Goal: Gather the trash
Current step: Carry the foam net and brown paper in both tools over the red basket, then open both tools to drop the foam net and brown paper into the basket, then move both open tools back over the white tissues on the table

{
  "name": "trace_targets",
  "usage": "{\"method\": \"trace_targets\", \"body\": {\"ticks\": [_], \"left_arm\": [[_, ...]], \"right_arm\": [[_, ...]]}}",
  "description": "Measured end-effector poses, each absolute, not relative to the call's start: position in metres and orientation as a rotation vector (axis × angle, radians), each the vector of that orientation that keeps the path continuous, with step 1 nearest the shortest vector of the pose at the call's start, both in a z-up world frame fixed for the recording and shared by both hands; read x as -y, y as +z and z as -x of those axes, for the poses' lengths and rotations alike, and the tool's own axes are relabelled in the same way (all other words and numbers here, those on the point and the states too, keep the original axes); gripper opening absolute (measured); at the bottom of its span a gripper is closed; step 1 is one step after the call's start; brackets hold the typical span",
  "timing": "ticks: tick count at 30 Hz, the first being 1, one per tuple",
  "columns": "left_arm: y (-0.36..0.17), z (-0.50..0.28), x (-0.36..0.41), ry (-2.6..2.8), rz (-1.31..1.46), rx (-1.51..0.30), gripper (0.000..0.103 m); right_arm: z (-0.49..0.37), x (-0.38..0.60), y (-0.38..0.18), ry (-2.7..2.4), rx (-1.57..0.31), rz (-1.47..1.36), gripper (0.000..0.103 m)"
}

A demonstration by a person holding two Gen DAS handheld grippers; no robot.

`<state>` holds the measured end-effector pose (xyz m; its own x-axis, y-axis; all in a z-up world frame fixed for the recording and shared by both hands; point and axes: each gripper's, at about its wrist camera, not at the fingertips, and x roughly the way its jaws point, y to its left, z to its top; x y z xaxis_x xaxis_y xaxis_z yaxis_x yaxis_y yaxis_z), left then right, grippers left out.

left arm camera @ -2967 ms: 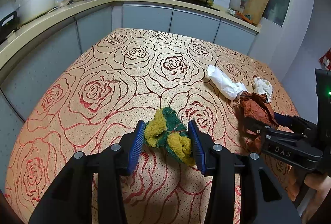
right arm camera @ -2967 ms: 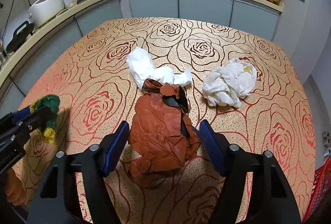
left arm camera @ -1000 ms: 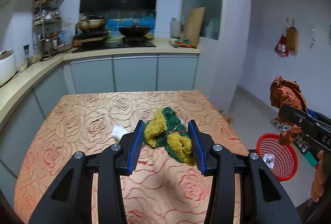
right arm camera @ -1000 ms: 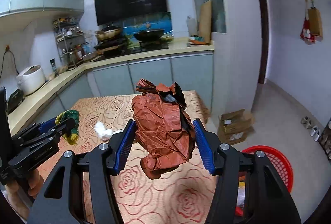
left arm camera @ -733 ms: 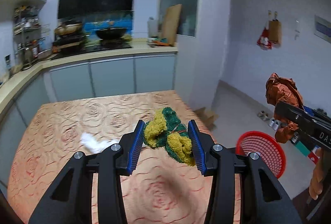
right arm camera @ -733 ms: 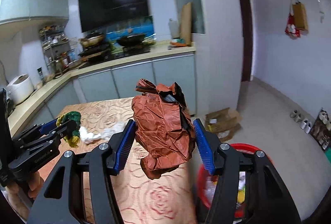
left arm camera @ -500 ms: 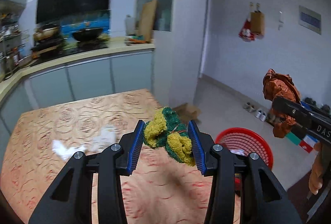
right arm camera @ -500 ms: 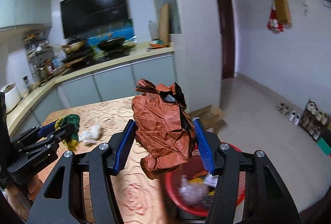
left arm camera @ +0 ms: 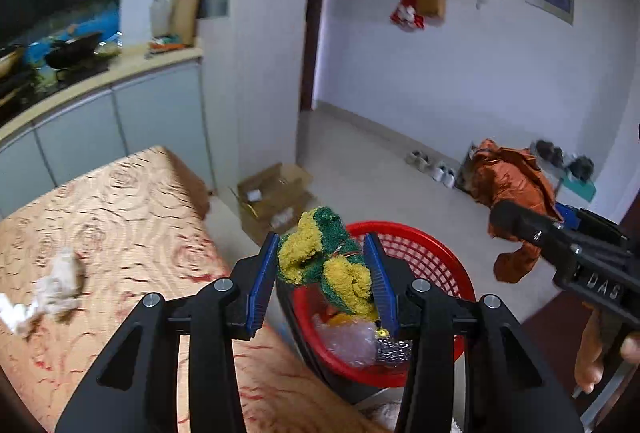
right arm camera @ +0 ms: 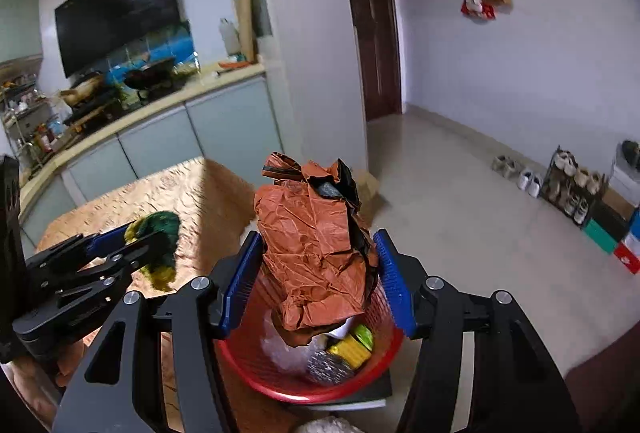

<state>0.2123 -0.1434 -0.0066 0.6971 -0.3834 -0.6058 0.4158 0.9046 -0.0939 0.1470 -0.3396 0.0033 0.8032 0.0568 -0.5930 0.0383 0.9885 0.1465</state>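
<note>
My left gripper [left arm camera: 325,281] is shut on a green and yellow scrubber [left arm camera: 326,262] and holds it above the near rim of a red basket [left arm camera: 432,253] on the floor. My right gripper [right arm camera: 316,279] is shut on a crumpled orange bag [right arm camera: 316,249] and holds it over the same basket [right arm camera: 288,381], which has wrappers and plastic inside. In the left wrist view the right gripper [left arm camera: 516,221] with the orange bag [left arm camera: 508,185] is at the right. In the right wrist view the left gripper [right arm camera: 148,237] with the scrubber [right arm camera: 158,229] is at the left.
The table with the rose-patterned cloth [left arm camera: 120,209] is at the left, with white crumpled tissues [left arm camera: 56,281] on it. A cardboard box [left arm camera: 272,193] lies on the floor beyond the basket. Shoes [right arm camera: 560,177] line the right wall. Kitchen cabinets [right arm camera: 224,125] stand behind the table.
Both grippers have swung right from over the table to the red basket, still holding the scrubber and the orange bag. The basket is now directly below them.
</note>
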Motion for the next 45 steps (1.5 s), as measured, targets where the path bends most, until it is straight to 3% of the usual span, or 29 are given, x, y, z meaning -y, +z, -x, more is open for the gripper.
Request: {"method": "trace_targets", "body": {"ticks": [11,19,21,23,26,36,45], "left_arm": [[-0.055,-0.250,0.165,-0.491,-0.060,-0.797,0.042],[-0.070,-0.262,0.166,-0.560,-0.033,-0.859,0.049],[-0.072,-0.259,0.168,-0.575,-0.037,-0.863,0.053],[-0.071,-0.257,0.168,-0.587,-0.032,-0.859,0.064],[-0.066,-0.254,0.167,-0.597,-0.027,-0.845,0.069],[-0.032,-0.232,0.128,-0.476,-0.025,-0.742,0.072],[0.001,-0.196,0.032,-0.247,0.055,-0.652,0.074]], "right_arm": [[-0.177,0.352,-0.049,0.031,-0.808,-0.177,0.058],[-0.192,0.360,-0.078,0.097,-0.911,-0.300,0.066],[-0.190,0.363,-0.077,0.096,-0.908,-0.314,0.066],[-0.187,0.367,-0.075,0.092,-0.900,-0.328,0.066],[-0.183,0.374,-0.069,0.070,-0.882,-0.341,0.066],[-0.160,0.366,-0.035,0.037,-0.786,-0.290,0.066],[-0.156,0.303,-0.003,0.134,-0.715,-0.206,0.067]]}}
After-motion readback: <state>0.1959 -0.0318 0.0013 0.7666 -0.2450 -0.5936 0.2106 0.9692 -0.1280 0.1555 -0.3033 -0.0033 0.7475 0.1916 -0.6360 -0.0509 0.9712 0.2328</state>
